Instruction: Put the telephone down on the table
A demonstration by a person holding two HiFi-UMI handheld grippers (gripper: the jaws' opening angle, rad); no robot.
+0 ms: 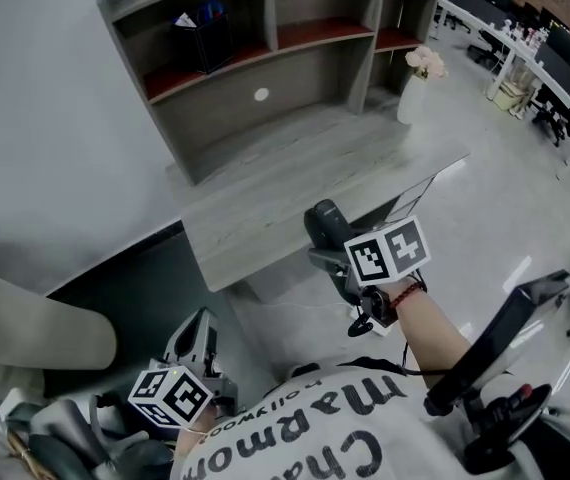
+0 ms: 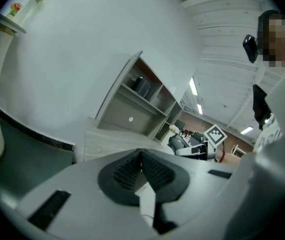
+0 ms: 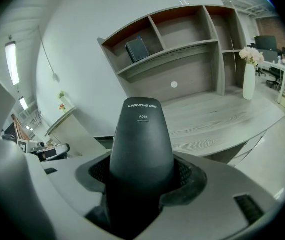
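Pale printed shirt [image 1: 295, 428] of the person fills the bottom of the head view; bare right forearm [image 1: 435, 333], red band at the wrist, reaches up and left from it to the right gripper [image 1: 327, 253], which is held out in front of the body and tilted downward toward the table's near edge. Left gripper [image 1: 203, 318] hangs low at the person's left side, close to the body, jaws pointing away toward the dark skirting below the white wall [image 1: 45, 118]. Grey wood-grain table [image 1: 295, 188] stands ahead, its top bare save for a white vase of pale flowers [image 1: 412, 96] near the far right corner; a hutch of open shelves [image 1: 265, 48] rises along the back edge, with a black holder [image 1: 205, 38] in its upper left compartment. Pale chair [image 1: 25, 333] sits at the left, a dark chair part [image 1: 495, 363] at the right, and rows of desks [image 1: 525, 58] lie well apart at the upper right. Nothing stands between the telephone and the table top. Right gripper [image 3: 142, 171]: jaws spread wide and clamped on either side of the black telephone [image 3: 141, 139], a handset held upright between the pads, clear of the table and not resting on anything. Left gripper [image 2: 141, 156]: jaws brought together, tips meeting, nothing between them
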